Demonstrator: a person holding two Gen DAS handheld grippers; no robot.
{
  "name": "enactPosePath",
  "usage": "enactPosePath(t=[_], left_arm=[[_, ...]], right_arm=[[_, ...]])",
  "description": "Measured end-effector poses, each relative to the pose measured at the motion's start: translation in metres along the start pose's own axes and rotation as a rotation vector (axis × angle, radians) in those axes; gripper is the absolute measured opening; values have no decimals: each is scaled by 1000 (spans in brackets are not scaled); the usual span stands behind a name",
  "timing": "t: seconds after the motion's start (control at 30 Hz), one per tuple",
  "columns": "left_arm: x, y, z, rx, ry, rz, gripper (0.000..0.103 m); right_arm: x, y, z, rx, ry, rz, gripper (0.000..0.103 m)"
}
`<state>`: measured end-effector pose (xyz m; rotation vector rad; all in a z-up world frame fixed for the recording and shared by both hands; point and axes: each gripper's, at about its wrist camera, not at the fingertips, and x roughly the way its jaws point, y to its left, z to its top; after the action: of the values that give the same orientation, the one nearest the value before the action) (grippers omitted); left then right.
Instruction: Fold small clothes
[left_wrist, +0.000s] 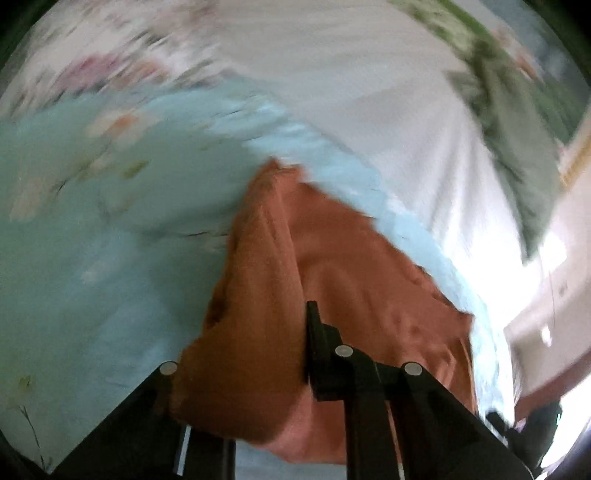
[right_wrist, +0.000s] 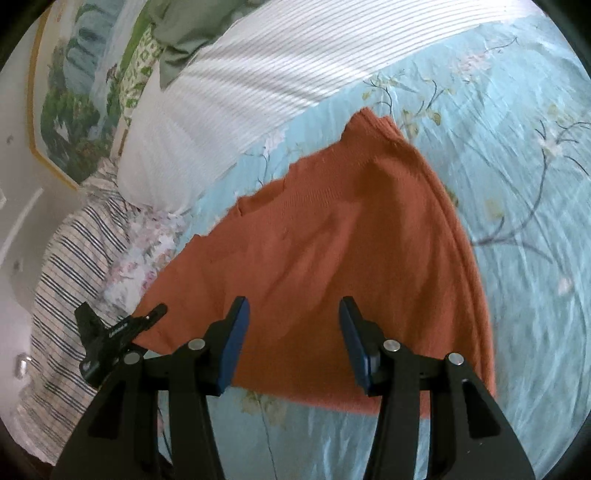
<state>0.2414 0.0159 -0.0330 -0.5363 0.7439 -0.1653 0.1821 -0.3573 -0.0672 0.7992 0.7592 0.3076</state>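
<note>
A rust-orange knit garment lies on a light blue floral bedsheet. My right gripper is open just above its near edge, holding nothing. My left gripper shows at the garment's left corner in the right wrist view, pinching the cloth. In the blurred left wrist view the garment drapes over the left gripper; one finger shows and the other is hidden under the cloth.
A white ribbed pillow lies beyond the garment. A striped cloth and a flowered cloth lie to the left. A framed landscape picture hangs on the wall.
</note>
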Motion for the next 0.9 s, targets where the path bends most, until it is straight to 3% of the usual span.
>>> enactPosePath(t=[0.2, 0.37, 0.5, 0.63, 0.7, 0.73, 0.77, 0.83, 0.9], left_arm=[[0, -112, -35, 347, 5, -61, 12], [32, -163, -92, 557, 65, -26, 12], [44, -169, -117, 630, 60, 29, 12], [37, -170, -116, 637, 42, 22, 11], [36, -170, -114, 641, 43, 20, 11], [36, -171, -115, 643, 45, 17, 11], [34, -172, -116, 650, 45, 15, 11], [28, -173, -117, 658, 43, 14, 11], [24, -180, -116, 666, 40, 6, 11]], right_arm=[[9, -4, 25, 11, 55, 51, 52], [44, -5, 39, 44, 163, 114, 54], [76, 9, 41, 28, 241, 164, 70], [125, 21, 52, 22, 324, 194, 72], [157, 20, 60, 37, 362, 159, 72], [170, 21, 65, 25, 364, 147, 67], [178, 25, 69, -1, 358, 141, 45], [187, 32, 77, -38, 353, 123, 20], [177, 40, 89, -69, 311, 132, 18]])
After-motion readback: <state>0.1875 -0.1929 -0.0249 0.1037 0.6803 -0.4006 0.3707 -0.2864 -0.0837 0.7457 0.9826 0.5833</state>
